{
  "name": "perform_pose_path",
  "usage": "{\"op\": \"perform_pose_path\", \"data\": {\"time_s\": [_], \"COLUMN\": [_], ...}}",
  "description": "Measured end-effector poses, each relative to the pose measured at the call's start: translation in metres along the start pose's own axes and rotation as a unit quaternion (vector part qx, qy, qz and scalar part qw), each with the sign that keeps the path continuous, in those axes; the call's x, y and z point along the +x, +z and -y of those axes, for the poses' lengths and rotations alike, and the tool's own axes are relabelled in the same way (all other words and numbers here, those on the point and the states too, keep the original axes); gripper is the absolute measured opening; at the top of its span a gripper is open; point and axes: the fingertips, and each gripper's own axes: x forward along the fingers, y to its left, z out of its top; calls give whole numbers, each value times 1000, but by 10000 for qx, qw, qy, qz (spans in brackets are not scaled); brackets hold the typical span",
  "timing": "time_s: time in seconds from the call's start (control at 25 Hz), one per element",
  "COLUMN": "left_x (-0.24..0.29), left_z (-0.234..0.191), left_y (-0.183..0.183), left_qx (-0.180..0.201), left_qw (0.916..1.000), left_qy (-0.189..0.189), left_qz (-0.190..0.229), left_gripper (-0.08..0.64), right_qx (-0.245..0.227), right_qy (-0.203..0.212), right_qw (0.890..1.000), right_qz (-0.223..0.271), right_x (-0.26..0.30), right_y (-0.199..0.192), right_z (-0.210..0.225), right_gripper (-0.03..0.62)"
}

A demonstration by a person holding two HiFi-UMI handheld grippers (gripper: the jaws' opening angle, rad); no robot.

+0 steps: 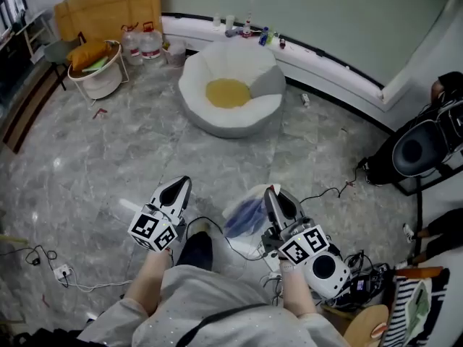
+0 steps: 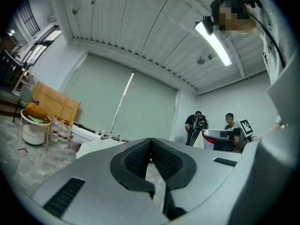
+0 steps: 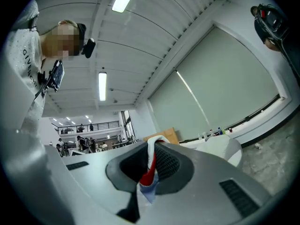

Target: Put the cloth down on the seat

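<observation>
The seat is a white beanbag (image 1: 239,118) with a yellow cushion (image 1: 228,92), on the floor some way ahead; it also shows in the left gripper view (image 2: 96,146) and the right gripper view (image 3: 220,149). My right gripper (image 1: 269,191) is shut on a cloth (image 1: 244,217) that hangs blue and white at its left side. In the right gripper view the cloth (image 3: 151,165) is pinched between the pads, red, white and blue. My left gripper (image 1: 184,182) is held level beside it, shut with nothing in it (image 2: 151,142). Both grippers are well short of the seat.
A white basket (image 1: 98,78) with orange things, water bottles (image 1: 141,43) and wooden boards (image 1: 108,9) stand at the back left. A black speaker (image 1: 419,149) is at the right, a white device (image 1: 325,270) and cables by my feet. People (image 2: 197,128) stand in the distance.
</observation>
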Motion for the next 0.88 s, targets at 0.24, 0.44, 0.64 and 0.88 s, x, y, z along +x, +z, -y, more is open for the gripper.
{"op": "perform_pose_path", "data": {"time_s": [0.24, 0.44, 0.64, 0.88], "left_x": [66, 113, 141, 174], "left_z": [-84, -157, -207, -242], "left_y": [20, 36, 45, 45], "left_qx": [-13, 31, -50, -198], "left_qw": [10000, 10000, 10000, 9997], "left_qy": [-3, 13, 24, 114], "left_qz": [-30, 2, -25, -54], "left_gripper": [14, 14, 14, 14], "right_qx": [204, 133, 269, 300], "right_qy": [-196, -268, -328, -218], "right_qw": [9994, 9985, 9966, 9975], "right_qz": [202, 448, 706, 599], "right_x": [72, 136, 192, 252], "right_y": [10, 18, 27, 34], "right_z": [56, 95, 118, 148], "right_gripper": [31, 31, 31, 32]}}
